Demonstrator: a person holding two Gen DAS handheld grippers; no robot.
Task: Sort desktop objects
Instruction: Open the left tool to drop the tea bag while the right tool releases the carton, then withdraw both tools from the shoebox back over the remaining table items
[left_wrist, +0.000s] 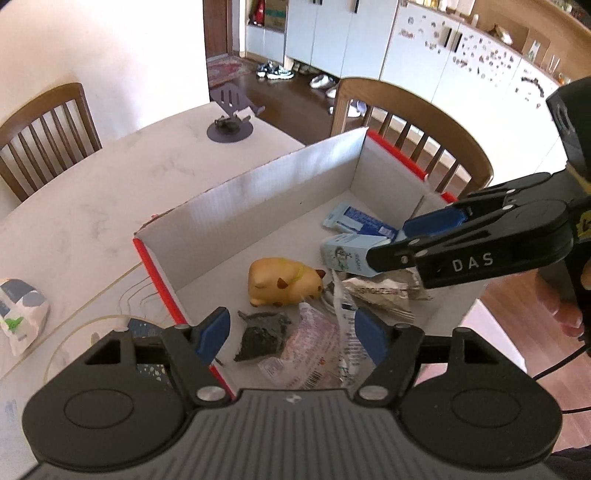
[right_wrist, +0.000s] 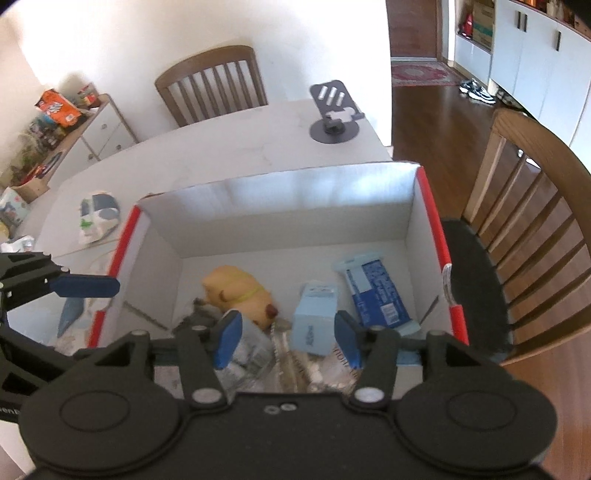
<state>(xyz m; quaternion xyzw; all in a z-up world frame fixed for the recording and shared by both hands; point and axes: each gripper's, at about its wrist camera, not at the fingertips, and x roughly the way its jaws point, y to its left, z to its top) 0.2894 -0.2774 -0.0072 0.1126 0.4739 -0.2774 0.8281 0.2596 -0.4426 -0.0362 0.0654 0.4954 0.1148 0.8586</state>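
Hovering over the box (right_wrist: 430, 206) on the table (left_wrist: 92, 195), both grippers released: left gripper (left_wrist: 291, 336), right gripper (right_wrist: 288, 341). Inside lie a yellow toy (right_wrist: 236, 291), light-blue carton (right_wrist: 314, 317) and wrappers (left_wrist: 314, 343).

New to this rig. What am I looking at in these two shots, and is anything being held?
No robot: a person holds a pair of hand-held tongs in each hand, and a fisheye camera on each looks along its fingers. One picture is from the left tongs, the other from the right tongs. Both hover over an open cardboard box on a pale table. Inside lie a yellow animal toy, a light blue carton, a blue wrapped bar and crumpled wrappers. Both tongs are open and hold nothing.
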